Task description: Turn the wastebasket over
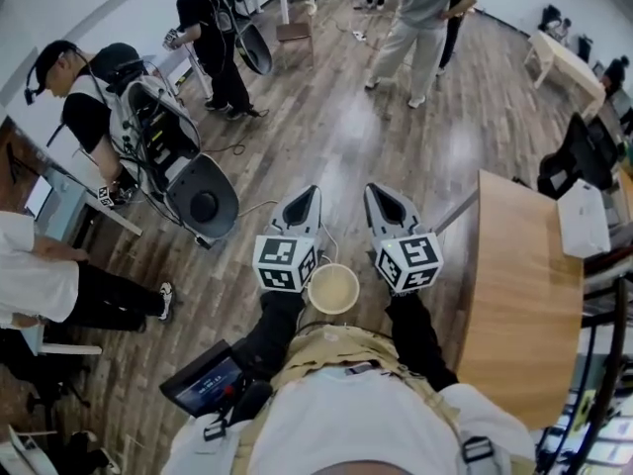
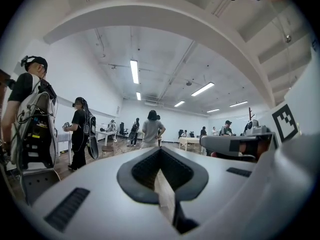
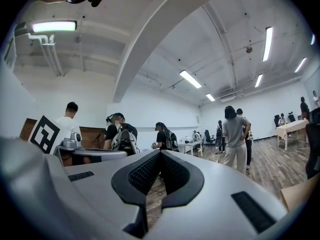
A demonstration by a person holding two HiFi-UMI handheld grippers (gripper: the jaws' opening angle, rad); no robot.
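In the head view a round beige wastebasket [image 1: 333, 288] stands on the wooden floor right in front of my body, seen from straight above. Both grippers are held level above it and well apart from it, one on each side. My left gripper [image 1: 310, 195] is shut and holds nothing, and my right gripper [image 1: 374, 192] is the same. In the left gripper view the left gripper [image 2: 160, 149] has its jaws closed tip to tip, with only the room beyond. The right gripper view shows the right gripper [image 3: 160, 153] closed and empty too. Neither gripper view shows the wastebasket.
A light wooden table [image 1: 519, 295] stands close on my right. To the left are a black-seated chair [image 1: 203, 201] and a person with a backpack rig [image 1: 84, 107]. More people [image 1: 420, 28] stand farther off. A cable [image 1: 259, 206] lies on the floor.
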